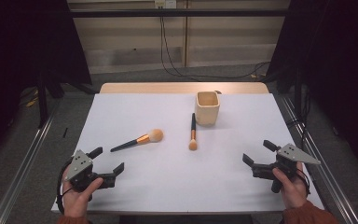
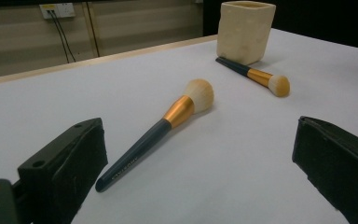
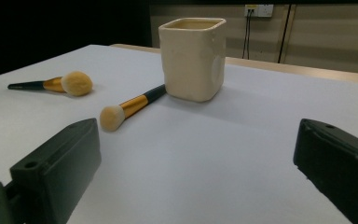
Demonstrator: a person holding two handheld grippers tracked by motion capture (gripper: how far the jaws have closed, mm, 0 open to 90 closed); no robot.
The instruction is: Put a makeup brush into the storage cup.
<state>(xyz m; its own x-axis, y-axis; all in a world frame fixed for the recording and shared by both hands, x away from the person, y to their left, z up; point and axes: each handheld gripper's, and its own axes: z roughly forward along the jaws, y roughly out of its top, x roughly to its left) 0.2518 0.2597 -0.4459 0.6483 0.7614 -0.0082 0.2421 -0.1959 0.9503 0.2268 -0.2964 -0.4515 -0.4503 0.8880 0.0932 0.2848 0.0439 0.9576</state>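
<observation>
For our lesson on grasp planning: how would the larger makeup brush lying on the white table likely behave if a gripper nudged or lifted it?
The larger brush has a round, slim handle, so a sideways nudge would probably roll it. Its handle looks stiff and glossy, so possibly slippery between the pads. The fluffy head would likely squash, so the handle seems the better place to grip.

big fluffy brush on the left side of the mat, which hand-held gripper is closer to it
Left. The left hand-held gripper sits just below the big fluffy brush, near its handle tip, jaws open. The right hand-held gripper is far across the white mat, also open.
</observation>
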